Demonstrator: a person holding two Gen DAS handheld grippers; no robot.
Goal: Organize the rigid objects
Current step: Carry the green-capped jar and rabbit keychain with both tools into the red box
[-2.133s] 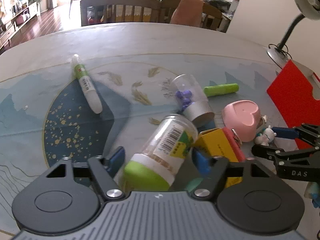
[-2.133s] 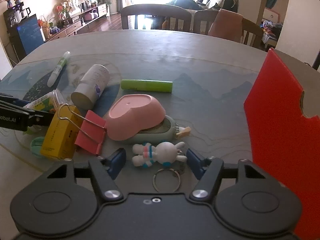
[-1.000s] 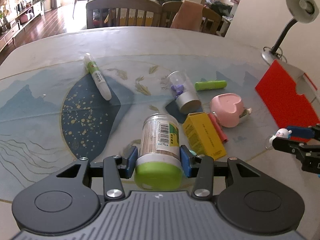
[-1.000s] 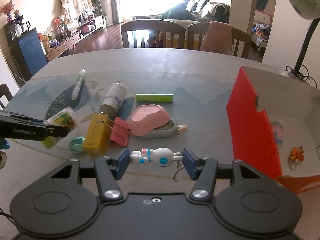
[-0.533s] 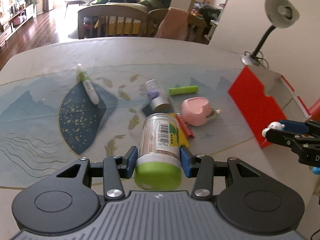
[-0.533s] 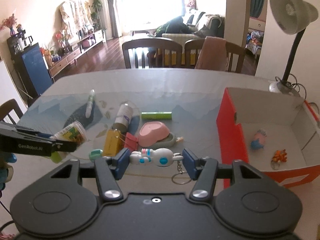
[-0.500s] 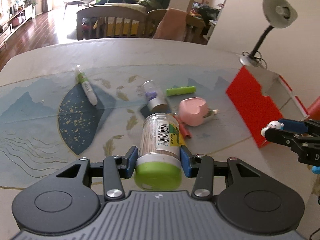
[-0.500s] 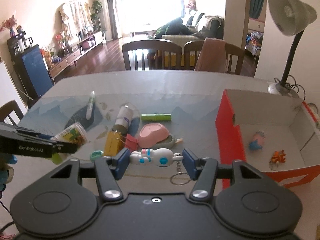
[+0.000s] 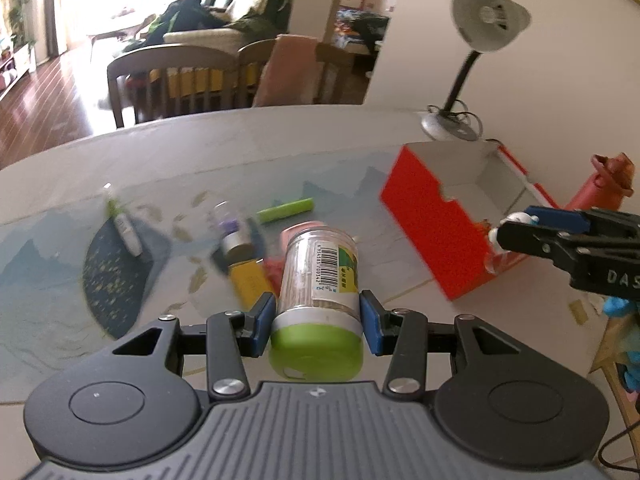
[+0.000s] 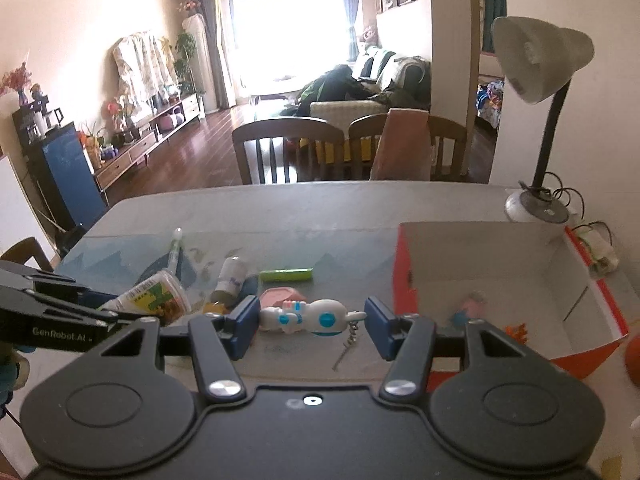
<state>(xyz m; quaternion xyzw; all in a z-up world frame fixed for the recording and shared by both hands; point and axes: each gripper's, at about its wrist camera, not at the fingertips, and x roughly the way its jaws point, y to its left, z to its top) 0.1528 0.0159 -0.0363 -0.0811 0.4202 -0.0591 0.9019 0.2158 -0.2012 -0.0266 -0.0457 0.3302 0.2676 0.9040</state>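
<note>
Gripping a clear jar point(image 9: 318, 276) just above its green lid point(image 9: 316, 350), the left gripper point(image 9: 317, 322) is seen with its blue fingers point(image 9: 263, 318) pressed against both sides of the jar's neck. The jar is carried lengthwise between the fingers, base pointing away from the camera, barcode label uppermost, clear of the bench point(image 9: 200, 148).

The right gripper point(image 10: 311, 322) is clamped end to end on a white rabbit keychain point(image 10: 308, 317), which lies crosswise between the fingers point(image 10: 243, 322); a small chain and ring hang below it near the right finger. The keychain is held in the air, above the bench.

Beyond the left gripper's fingers, on the bench, a yellow box point(image 9: 250, 282), a small vial with a silver cap point(image 9: 234, 234), a pink heart-shaped dish point(image 9: 298, 230) partly hidden behind the jar, a green tube point(image 9: 285, 210) and a white pen point(image 9: 123, 222) are left lying; these are blurred. To the right of those fingers an open red box point(image 9: 430, 226) with a white interior is set on the bench, and the right gripper is seen beside its near right corner.

From the right wrist view, the red box stands ahead and to the right of the fingers, with two small figures point(image 10: 470, 306) lying inside. A desk lamp point(image 10: 536, 128) stands behind the box.
</note>
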